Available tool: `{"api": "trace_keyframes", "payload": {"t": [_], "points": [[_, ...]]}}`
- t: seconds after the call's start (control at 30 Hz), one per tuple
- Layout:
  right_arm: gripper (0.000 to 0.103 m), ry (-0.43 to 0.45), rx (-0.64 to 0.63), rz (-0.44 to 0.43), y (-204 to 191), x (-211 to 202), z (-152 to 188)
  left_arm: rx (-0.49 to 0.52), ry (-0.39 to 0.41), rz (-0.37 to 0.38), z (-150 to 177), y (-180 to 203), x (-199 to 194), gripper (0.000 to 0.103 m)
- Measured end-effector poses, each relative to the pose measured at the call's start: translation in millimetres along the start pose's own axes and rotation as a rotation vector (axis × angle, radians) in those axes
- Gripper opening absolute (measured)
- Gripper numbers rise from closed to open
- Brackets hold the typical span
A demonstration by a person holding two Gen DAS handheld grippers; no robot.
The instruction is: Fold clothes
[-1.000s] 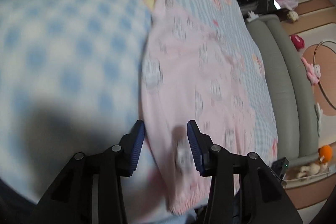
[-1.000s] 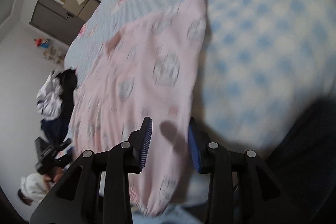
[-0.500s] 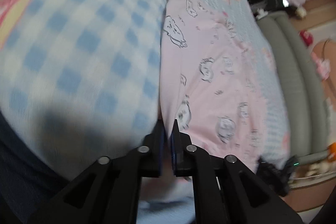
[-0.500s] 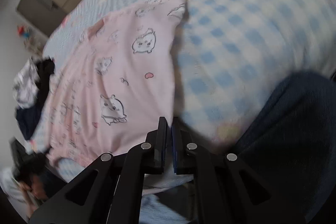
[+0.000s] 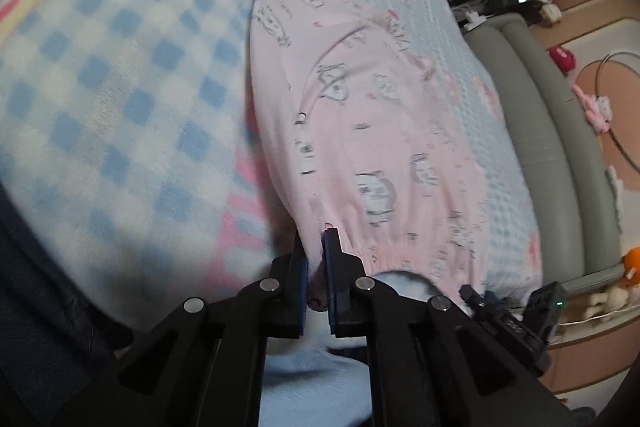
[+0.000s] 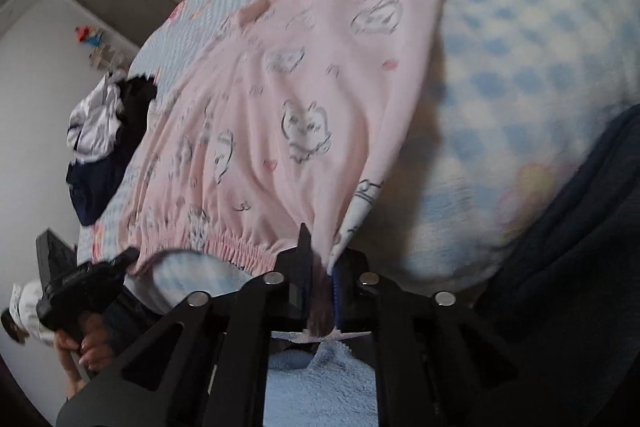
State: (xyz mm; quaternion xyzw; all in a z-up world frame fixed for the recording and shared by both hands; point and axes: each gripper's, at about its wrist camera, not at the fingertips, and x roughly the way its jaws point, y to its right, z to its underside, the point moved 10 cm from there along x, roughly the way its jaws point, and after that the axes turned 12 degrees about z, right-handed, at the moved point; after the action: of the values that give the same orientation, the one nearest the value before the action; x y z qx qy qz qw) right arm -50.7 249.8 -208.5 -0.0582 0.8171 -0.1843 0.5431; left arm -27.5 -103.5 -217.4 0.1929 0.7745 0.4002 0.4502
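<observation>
The pink printed garment (image 5: 360,131) lay stretched on the blue-checked bedcover (image 5: 120,75), its long axis running straight away from both tools, with the gathered elastic hem (image 6: 224,243) at the near end and the far end up the bed. The left gripper (image 5: 316,267) was pressed together on one near corner of that hem; the right gripper (image 6: 320,267) was likewise clamped on cloth at the other near corner, where a paler inner face (image 6: 360,211) showed. So both held the near edge lifted off the cover — neither arm nearer than the other — and the rest of the garment lay ahead of them. A lengthwise fold would likely carry this edge forward, toward the far end. A pile of dark and white clothes (image 6: 104,131) sat well off to one side.
</observation>
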Motion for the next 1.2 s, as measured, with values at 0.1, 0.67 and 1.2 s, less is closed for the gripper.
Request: {"api": "trace_keyframes", "payload": {"t": [0.1,0.67,1.2], "points": [[0.004,0.013,0.01,0.005,5,-10,-2,0.035,-0.005,-0.051,1,0,1,0.007],[0.032,0.04,0.064,-0.008,2,-6,-30,0.196,-0.008,-0.114,-33,14,-16,0.01],[0.038,0.077,0.027,0.116,42,21,-177,0.047,0.036,-0.119,-199,-42,37,0.048]]}}
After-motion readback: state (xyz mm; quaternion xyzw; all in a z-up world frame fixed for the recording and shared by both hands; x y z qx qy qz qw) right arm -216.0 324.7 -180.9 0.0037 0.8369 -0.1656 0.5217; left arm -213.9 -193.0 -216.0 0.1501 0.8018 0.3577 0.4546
